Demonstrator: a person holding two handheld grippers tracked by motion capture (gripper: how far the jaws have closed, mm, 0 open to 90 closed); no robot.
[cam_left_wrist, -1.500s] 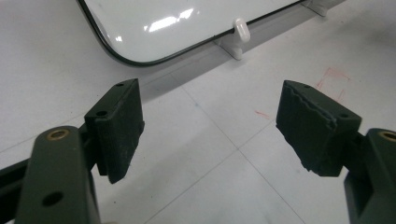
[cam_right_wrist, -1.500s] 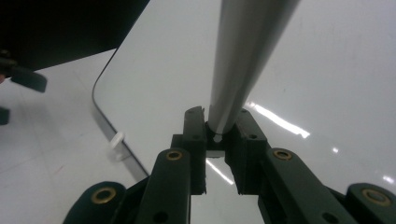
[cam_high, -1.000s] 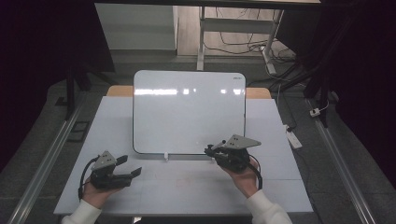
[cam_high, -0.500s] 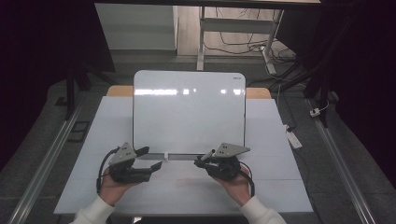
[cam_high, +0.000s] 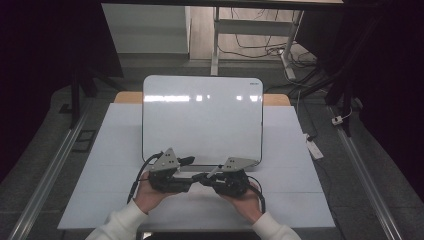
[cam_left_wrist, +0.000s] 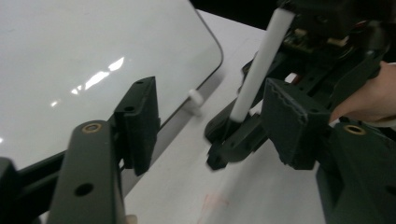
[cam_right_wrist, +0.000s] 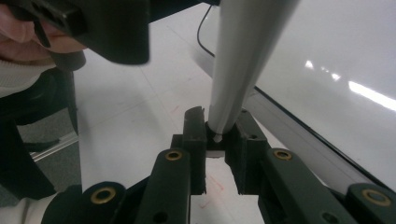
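A white marker (cam_right_wrist: 243, 56) stands up out of my right gripper (cam_right_wrist: 217, 140), whose jaws are shut on its lower end. In the left gripper view the same marker (cam_left_wrist: 259, 65) slants up from the right gripper's (cam_left_wrist: 233, 140) jaws. My left gripper (cam_left_wrist: 217, 123) faces it, and its jaws have just been closing. The marker lies in line between the pads (cam_left_wrist: 140, 121), which do not touch it. In the high view the left gripper (cam_high: 190, 176) and the right gripper (cam_high: 201, 178) meet tip to tip just in front of the whiteboard (cam_high: 202, 117).
The whiteboard's near edge (cam_right_wrist: 299, 135) runs just beyond the jaws and carries a small white nub (cam_left_wrist: 195, 99). The white table (cam_high: 300, 170) stretches to both sides. A white block (cam_high: 314, 148) lies off the right edge. Cables trail from both grippers.
My left gripper has swung right and forward, up to the right gripper's tips, and its jaws have narrowed. The right gripper has shifted a little left with the marker still in it.
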